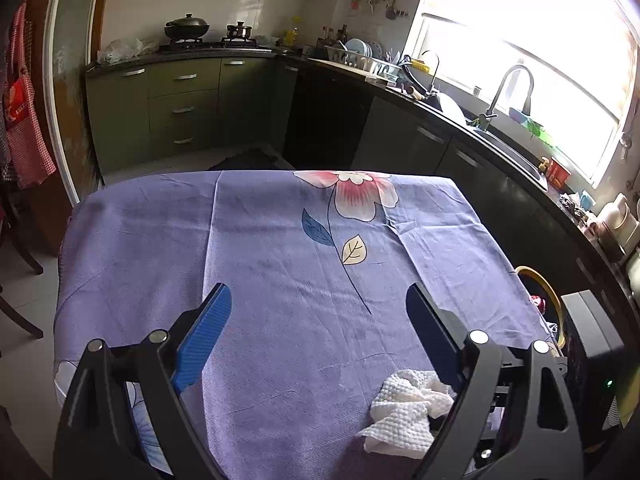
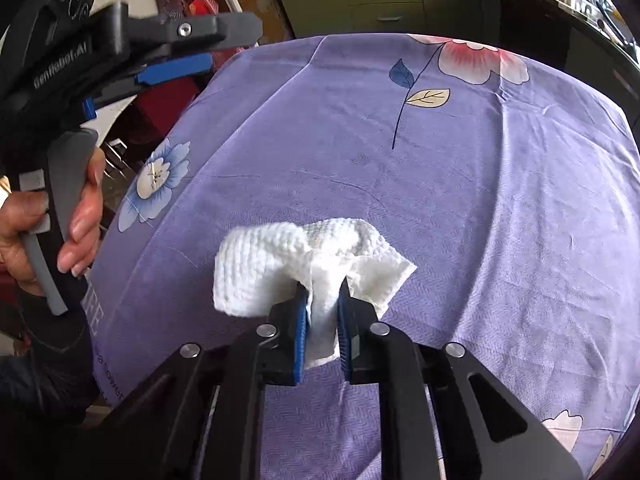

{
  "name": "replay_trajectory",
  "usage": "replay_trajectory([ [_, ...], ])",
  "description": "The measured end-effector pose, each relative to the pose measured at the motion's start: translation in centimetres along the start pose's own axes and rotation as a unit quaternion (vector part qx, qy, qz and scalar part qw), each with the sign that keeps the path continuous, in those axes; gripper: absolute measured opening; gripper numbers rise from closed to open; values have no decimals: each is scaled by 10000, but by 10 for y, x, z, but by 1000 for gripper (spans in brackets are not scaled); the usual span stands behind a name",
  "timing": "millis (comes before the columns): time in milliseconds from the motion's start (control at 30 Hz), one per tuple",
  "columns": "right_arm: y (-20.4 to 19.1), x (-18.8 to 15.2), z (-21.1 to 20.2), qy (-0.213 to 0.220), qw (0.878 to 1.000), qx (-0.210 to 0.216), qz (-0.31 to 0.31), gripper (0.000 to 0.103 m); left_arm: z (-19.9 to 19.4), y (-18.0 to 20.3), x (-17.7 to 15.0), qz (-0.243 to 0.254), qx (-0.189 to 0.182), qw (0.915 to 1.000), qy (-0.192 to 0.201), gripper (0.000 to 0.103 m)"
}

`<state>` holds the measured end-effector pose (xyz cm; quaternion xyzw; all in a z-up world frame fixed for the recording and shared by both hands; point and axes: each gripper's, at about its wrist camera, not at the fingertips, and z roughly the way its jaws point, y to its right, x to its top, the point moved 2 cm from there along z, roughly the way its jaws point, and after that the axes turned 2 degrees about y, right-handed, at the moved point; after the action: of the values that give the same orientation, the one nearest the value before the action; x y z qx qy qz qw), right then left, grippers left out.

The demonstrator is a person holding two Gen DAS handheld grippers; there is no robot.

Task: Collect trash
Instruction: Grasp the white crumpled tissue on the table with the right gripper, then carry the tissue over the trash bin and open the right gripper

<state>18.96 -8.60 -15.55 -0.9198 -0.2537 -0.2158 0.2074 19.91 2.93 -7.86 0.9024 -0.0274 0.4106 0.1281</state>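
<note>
A crumpled white paper towel point(image 2: 280, 256) lies on the purple flowered tablecloth point(image 2: 460, 200) near the table's front edge. My right gripper point(image 2: 323, 292) is shut on its near fold, with paper bunched between the blue pads. In the left wrist view the same paper towel point(image 1: 404, 412) shows at lower right, partly hidden behind my left gripper's right finger. My left gripper point(image 1: 318, 296) is open above the bare cloth, with nothing between its fingers. It also shows in the right wrist view, where the left gripper point(image 2: 224, 50) is held by a hand point(image 2: 80, 216) off the table's left side.
A dark bin with a yellow rim point(image 1: 548, 300) stands just past the table's right edge. A dark counter with a sink and tap point(image 1: 516, 92) runs along the right, and a stove with pots point(image 1: 188, 28) is at the back. Chair legs point(image 1: 24, 264) stand at left.
</note>
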Motion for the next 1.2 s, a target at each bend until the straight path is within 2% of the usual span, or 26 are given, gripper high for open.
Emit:
replay_trajectory([
  [233, 18, 0, -43, 551, 9982, -89, 239, 11, 1, 2, -2, 7, -18, 10000, -6, 84],
  [367, 33, -4, -86, 936, 9945, -195, 421, 11, 1, 3, -2, 29, -18, 10000, 11, 84],
  [533, 61, -14, -144, 1396, 9849, -716, 725, 11, 3, 4, -3, 47, -38, 10000, -20, 84],
  [700, 132, -45, -194, 1503, 9632, -1682, 1464, 11, 5, 9, -5, 102, -65, 9999, -62, 84],
  [800, 185, -70, -211, 1367, 9425, -2289, 2016, 12, 8, 12, -6, 130, -82, 9998, -99, 84],
  [900, 231, -92, -216, 1178, 9243, -2663, 2467, 13, 11, 14, -8, 164, -88, 9997, -139, 85],
  [967, 257, -103, -214, 1069, 9144, -2848, 2671, 17, 12, 15, -9, 182, -96, 9997, -160, 85],
  [1067, 287, -116, -210, 866, 9025, -3140, 2816, 53, 12, 18, -10, 224, -119, 9996, -159, 85],
  [1133, 297, -123, -211, 896, 8921, -3292, 2963, 54, 13, 19, -10, 237, -127, 9995, -158, 85],
  [1200, 293, -128, -217, 1044, 8884, -3257, 3062, 54, 14, 20, -10, 239, -139, 9995, -174, 85],
])
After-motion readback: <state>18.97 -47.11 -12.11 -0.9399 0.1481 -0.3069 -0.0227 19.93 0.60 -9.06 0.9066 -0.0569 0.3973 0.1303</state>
